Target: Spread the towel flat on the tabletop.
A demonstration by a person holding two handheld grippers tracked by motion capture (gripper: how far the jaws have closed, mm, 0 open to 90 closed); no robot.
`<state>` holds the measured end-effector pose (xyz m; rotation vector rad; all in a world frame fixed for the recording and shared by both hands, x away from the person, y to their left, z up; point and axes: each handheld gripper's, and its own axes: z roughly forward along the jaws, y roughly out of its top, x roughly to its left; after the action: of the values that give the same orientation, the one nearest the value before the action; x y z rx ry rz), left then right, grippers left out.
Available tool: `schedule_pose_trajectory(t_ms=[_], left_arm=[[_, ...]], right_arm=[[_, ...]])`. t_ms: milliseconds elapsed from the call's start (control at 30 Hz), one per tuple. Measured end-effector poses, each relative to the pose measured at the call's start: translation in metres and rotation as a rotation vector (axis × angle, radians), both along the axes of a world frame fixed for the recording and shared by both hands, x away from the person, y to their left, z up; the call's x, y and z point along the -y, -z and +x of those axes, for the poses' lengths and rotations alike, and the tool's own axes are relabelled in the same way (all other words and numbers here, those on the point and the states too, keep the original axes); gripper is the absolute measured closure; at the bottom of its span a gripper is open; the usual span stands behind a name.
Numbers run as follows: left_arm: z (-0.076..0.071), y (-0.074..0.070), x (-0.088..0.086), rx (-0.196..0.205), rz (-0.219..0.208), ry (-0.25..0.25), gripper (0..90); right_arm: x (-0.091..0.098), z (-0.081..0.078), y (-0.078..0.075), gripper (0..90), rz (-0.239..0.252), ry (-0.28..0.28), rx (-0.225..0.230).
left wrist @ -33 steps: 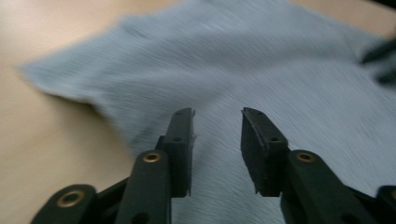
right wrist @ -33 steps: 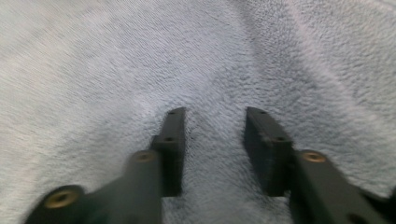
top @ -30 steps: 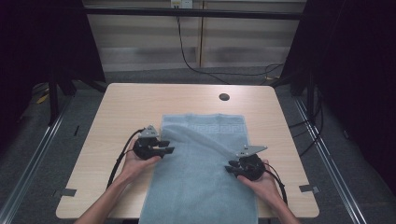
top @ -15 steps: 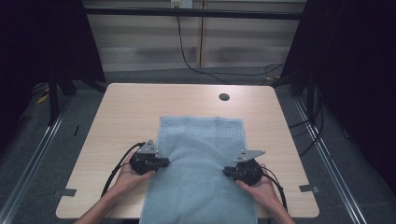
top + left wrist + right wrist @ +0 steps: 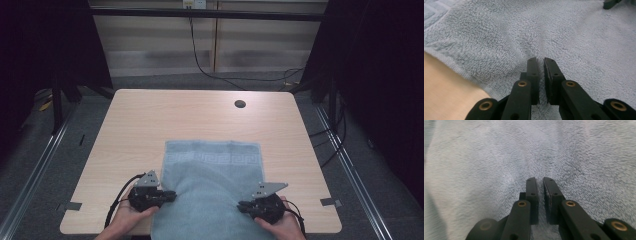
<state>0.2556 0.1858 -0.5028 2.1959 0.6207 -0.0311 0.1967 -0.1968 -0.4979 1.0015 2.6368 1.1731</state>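
Pale blue terry towel point(image 5: 212, 192), Greek-key border, no legible writing; left gripper point(image 5: 167, 195) and right gripper point(image 5: 243, 205) apparently pinching its edges, lower frame.

Towel point(image 5: 212, 185): pale blue terry cloth, looped rough pile, matt; woven key-pattern band point(image 5: 214, 159) at far end, flatter weave. Table point(image 5: 150, 125) under towel: light wood-grain top, smooth, low sheen. Left gripper point(image 5: 540, 61) and right gripper point(image 5: 539, 180): black matt plastic jaws, brass-coloured metal rivets.
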Motion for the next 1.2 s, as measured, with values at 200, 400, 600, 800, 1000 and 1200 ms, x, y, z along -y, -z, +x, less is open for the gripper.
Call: schedule_pose_trajectory(t_ms=[200,400,600,800,1000,1200], left_arm=[[-0.021,-0.003,-0.010,-0.027,-0.002,0.042,75.5],[0.000,-0.021,-0.008,0.017,-0.093,-0.002,69.5],[0.044,-0.019,0.001,0.037,-0.068,-0.101,67.8],[0.056,0.002,0.001,0.015,-0.011,-0.098,68.2],[0.055,0.003,-0.002,0.021,-0.020,-0.103,70.7],[0.055,0.004,-0.002,0.013,-0.029,-0.107,71.3]], right_arm=[[-0.003,-0.018,-0.001,74.3,0.021,-0.058,-0.028],[0.007,0.004,-0.014,68.6,0.090,0.000,0.009],[0.026,0.062,-0.020,65.2,0.067,0.124,0.051],[0.038,0.121,-0.015,60.2,0.048,0.242,0.068],[0.038,0.161,-0.004,52.0,-0.012,0.321,0.083],[0.034,0.167,0.006,46.3,-0.077,0.331,0.093]])
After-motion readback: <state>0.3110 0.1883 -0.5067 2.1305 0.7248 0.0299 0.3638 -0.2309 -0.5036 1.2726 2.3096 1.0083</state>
